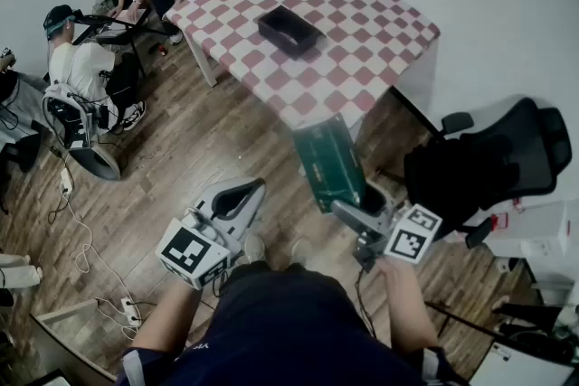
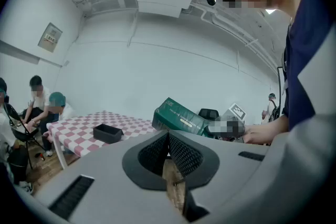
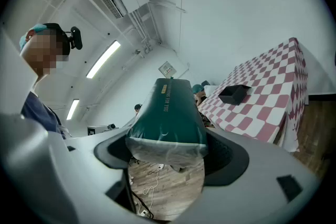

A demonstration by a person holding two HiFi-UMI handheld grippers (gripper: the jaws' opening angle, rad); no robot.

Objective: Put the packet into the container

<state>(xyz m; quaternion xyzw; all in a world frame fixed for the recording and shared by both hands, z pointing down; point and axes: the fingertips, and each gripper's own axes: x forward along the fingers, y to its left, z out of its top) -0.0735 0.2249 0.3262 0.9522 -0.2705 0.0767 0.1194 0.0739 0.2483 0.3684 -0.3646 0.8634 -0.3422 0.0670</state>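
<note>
head view: the right gripper (image 1: 351,208) pinches the near end of a green packet (image 1: 328,160), jaws spread wide around it, over the wood floor (image 1: 208,140) just short of the checkered table's (image 1: 371,41) near edge. the black container (image 1: 289,30) sits mid-table, bare cloth all around. only the left gripper view shows the left gripper (image 2: 168,138) pressed together, empty.

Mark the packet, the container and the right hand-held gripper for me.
packet (image 1: 330,160): head view, middle of its green face.
container (image 1: 275,36): head view, its near outer wall.
right hand-held gripper (image 3: 167,155): right gripper view, midway between its jaws, at the packet's end.
</note>
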